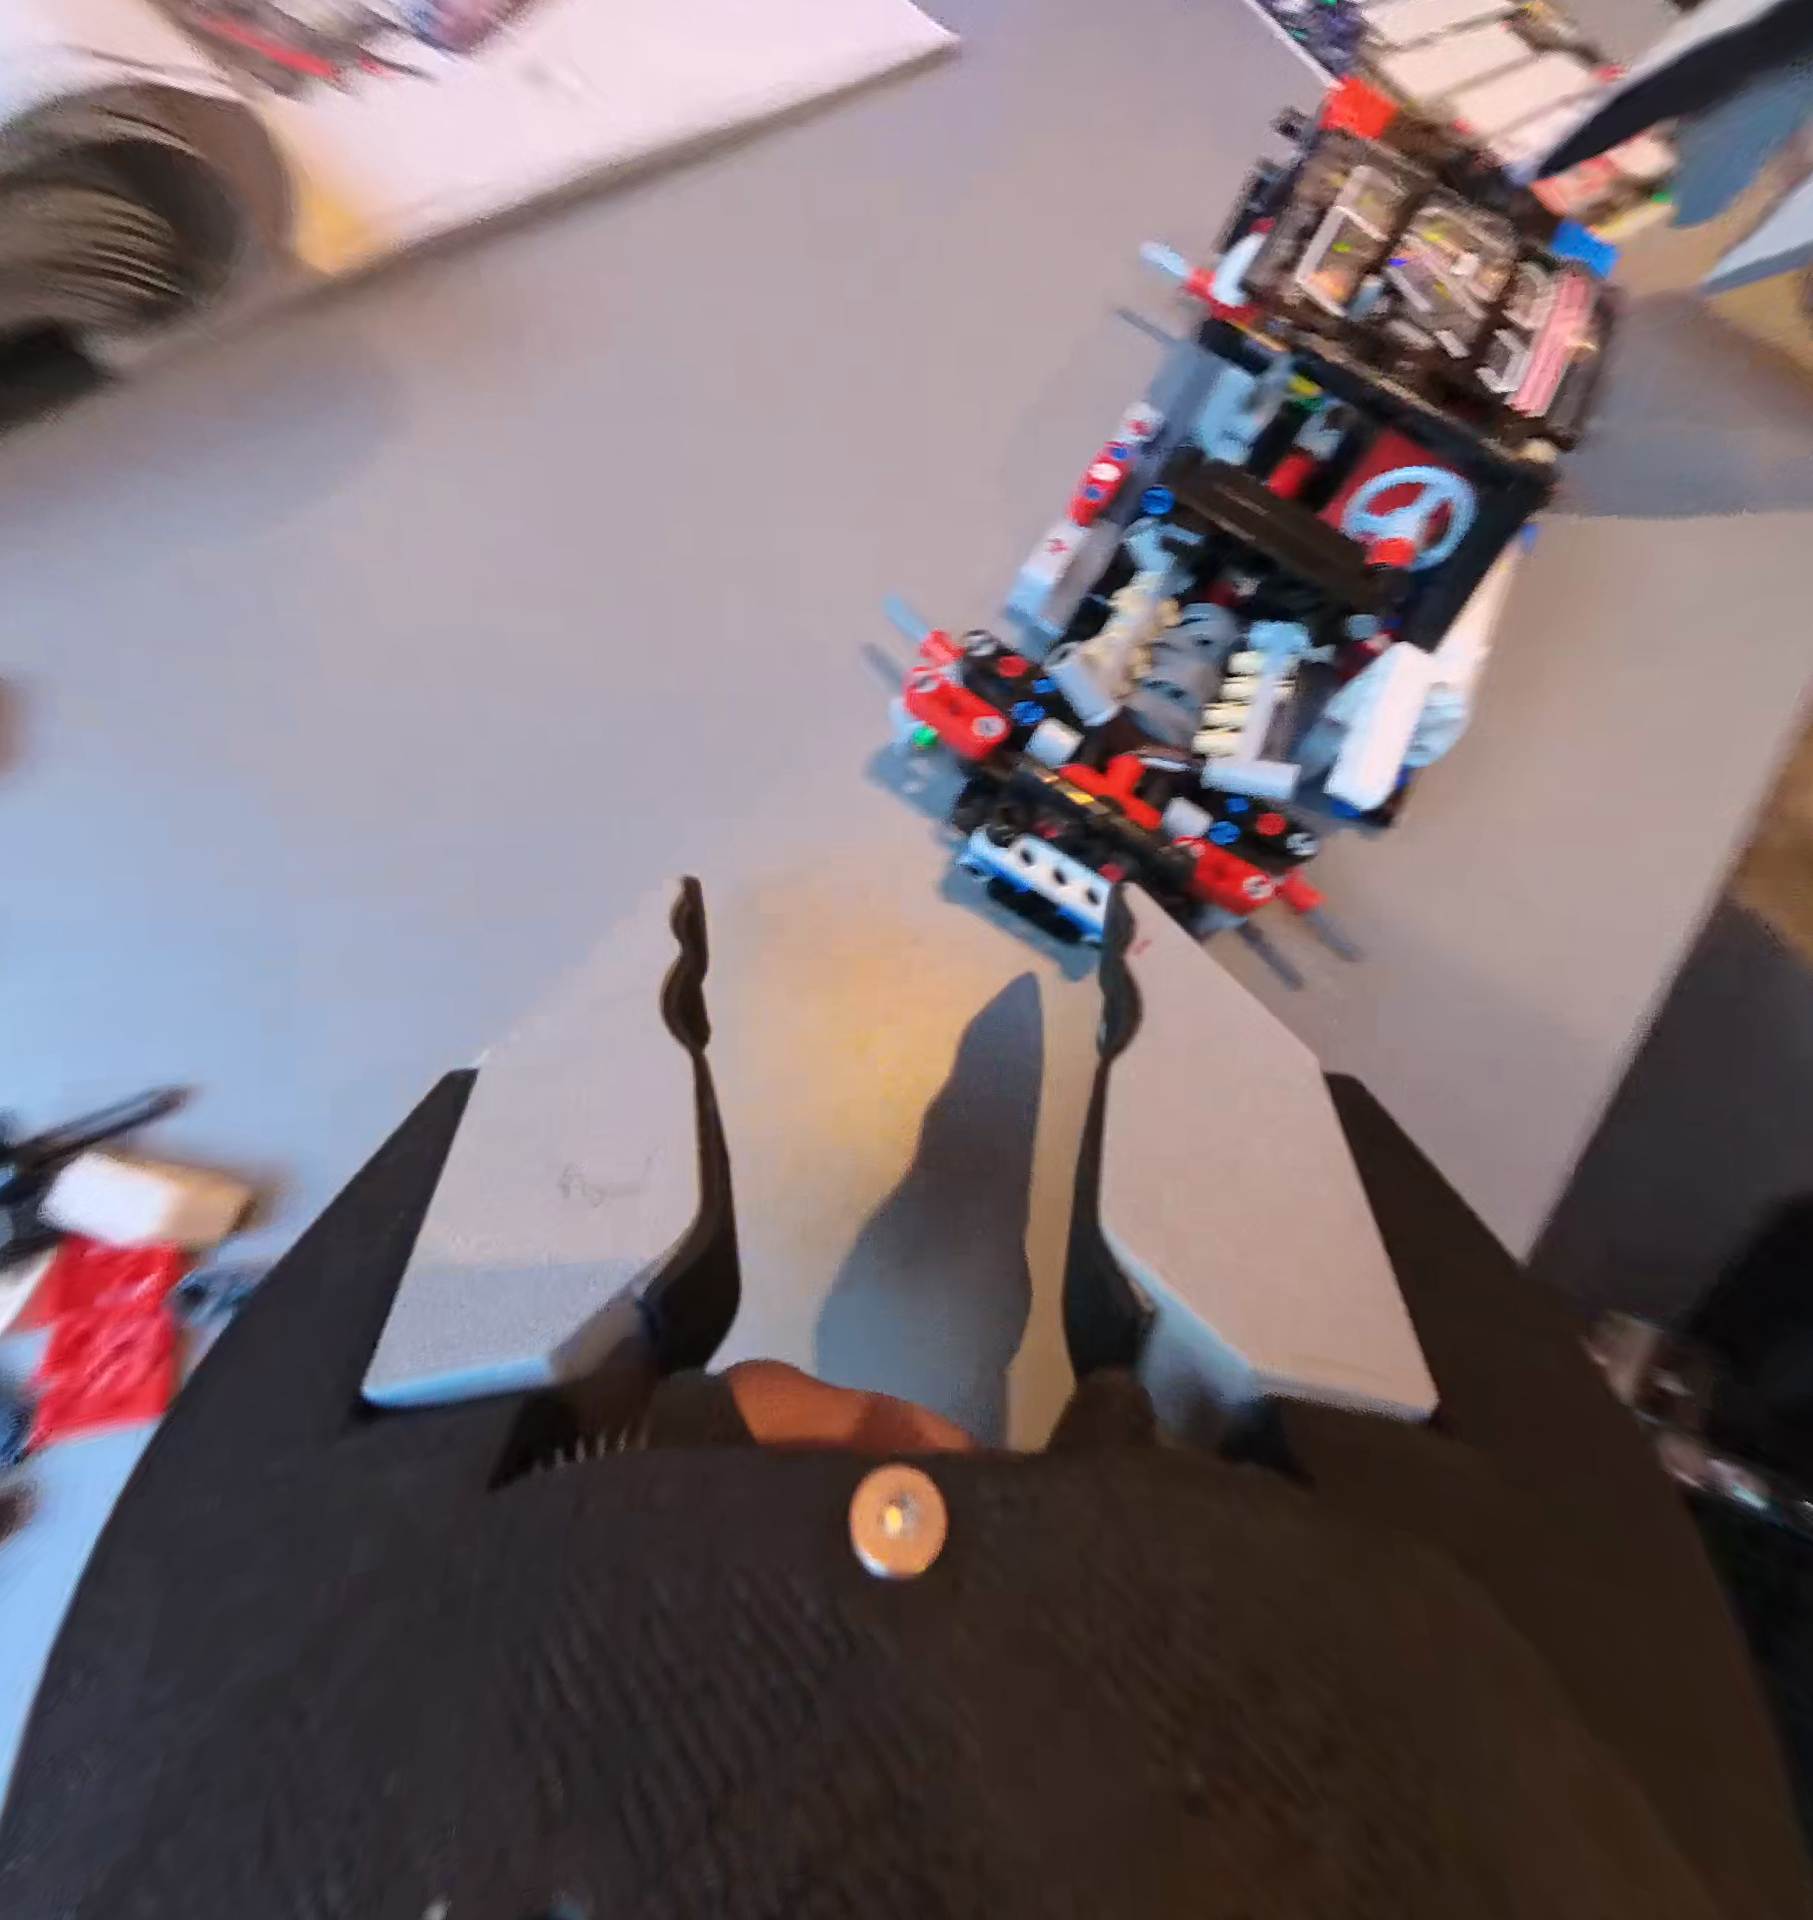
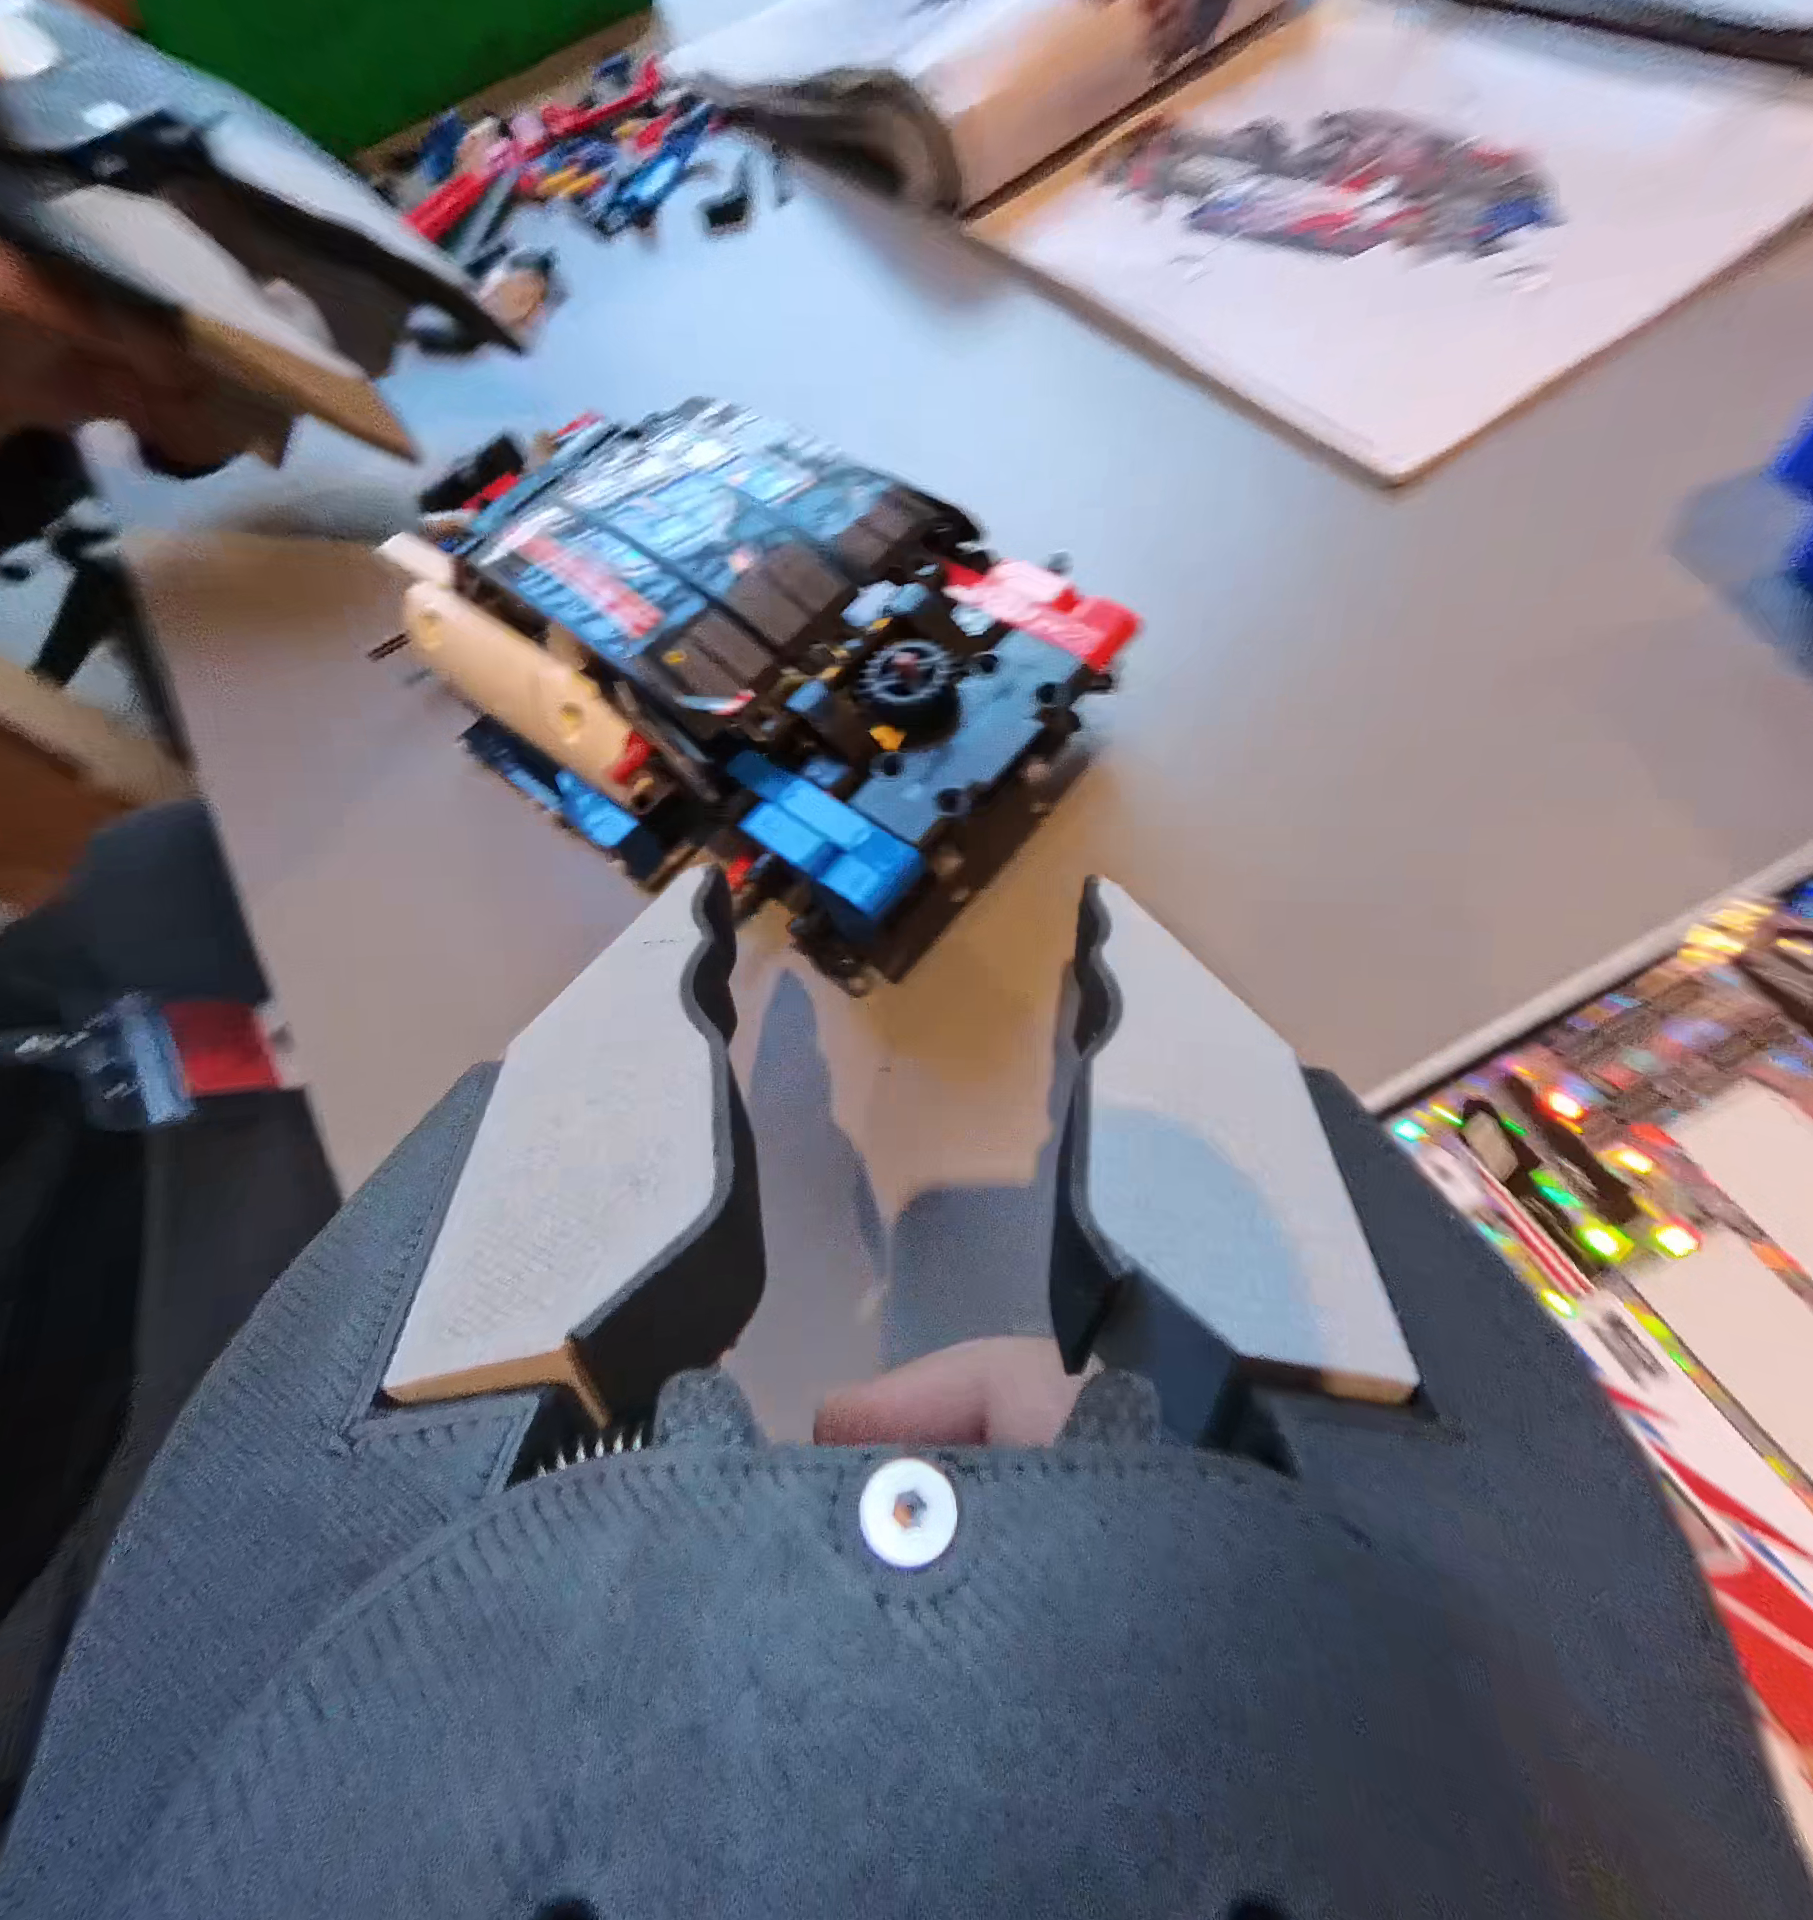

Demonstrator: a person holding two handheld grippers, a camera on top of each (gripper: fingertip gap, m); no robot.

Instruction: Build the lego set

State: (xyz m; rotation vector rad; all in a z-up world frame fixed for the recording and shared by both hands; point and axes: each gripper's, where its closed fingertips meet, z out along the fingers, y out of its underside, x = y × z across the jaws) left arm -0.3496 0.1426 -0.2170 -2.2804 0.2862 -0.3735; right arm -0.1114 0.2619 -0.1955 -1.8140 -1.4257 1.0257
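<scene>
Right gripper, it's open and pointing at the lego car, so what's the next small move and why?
Probably ease the right gripper forward to the blue end of the lego car. Its jaws are open and empty, and that end sits just past its fingertips on the grey table. The left gripper is also open and empty, so nothing steadies the model yet.

No writing is legible; print on the open booklet (image 2: 1401, 260) and model (image 1: 1286, 582) seems blurred.
</scene>
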